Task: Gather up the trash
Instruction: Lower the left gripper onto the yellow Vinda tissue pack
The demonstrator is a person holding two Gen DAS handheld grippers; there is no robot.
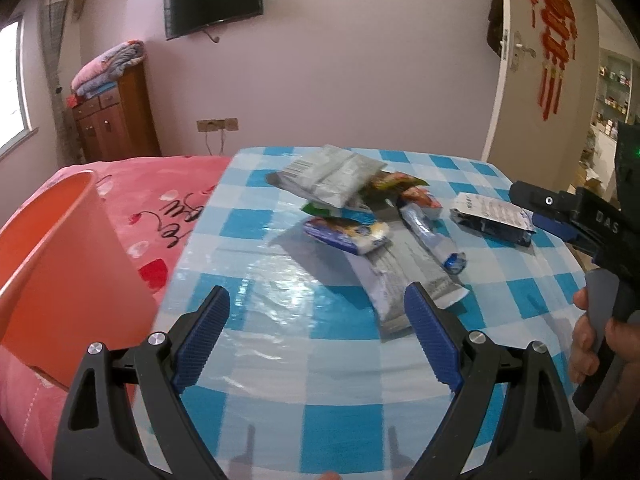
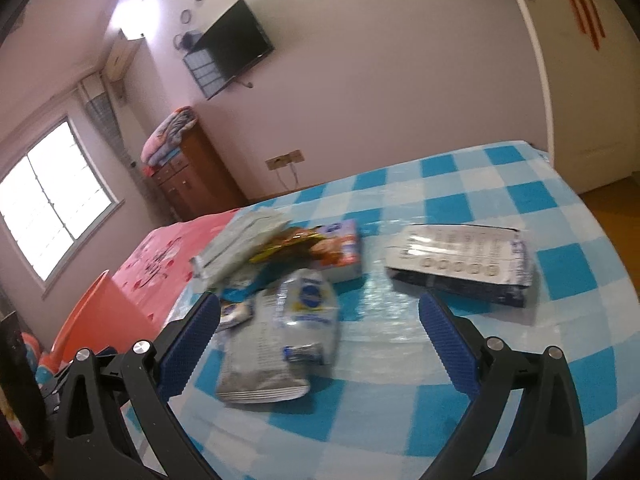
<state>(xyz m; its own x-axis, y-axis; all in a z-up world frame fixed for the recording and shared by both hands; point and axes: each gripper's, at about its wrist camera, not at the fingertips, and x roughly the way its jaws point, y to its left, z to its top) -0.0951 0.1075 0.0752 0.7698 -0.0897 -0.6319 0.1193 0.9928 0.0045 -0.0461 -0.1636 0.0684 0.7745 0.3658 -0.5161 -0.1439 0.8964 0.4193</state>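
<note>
A pile of empty snack wrappers (image 1: 360, 208) lies on a blue-and-white checked table (image 1: 280, 360). A silver-grey foil wrapper (image 1: 404, 284) lies nearest my left gripper (image 1: 316, 308), which is open and empty above the table's front. A dark blue and white bag (image 1: 494, 218) lies apart at the right, just before my right gripper (image 1: 532, 204), seen from the side. In the right wrist view my right gripper (image 2: 320, 316) is open and empty over the wrappers (image 2: 280, 280), with the dark bag (image 2: 460, 268) to the right. An orange bin (image 1: 60, 264) stands left of the table.
A bed with a pink cover (image 1: 160, 196) adjoins the table's left side. A wooden cabinet (image 1: 116, 116) with folded blankets stands by the far wall under a wall TV (image 1: 214, 2). A white door (image 1: 544, 60) is at the right.
</note>
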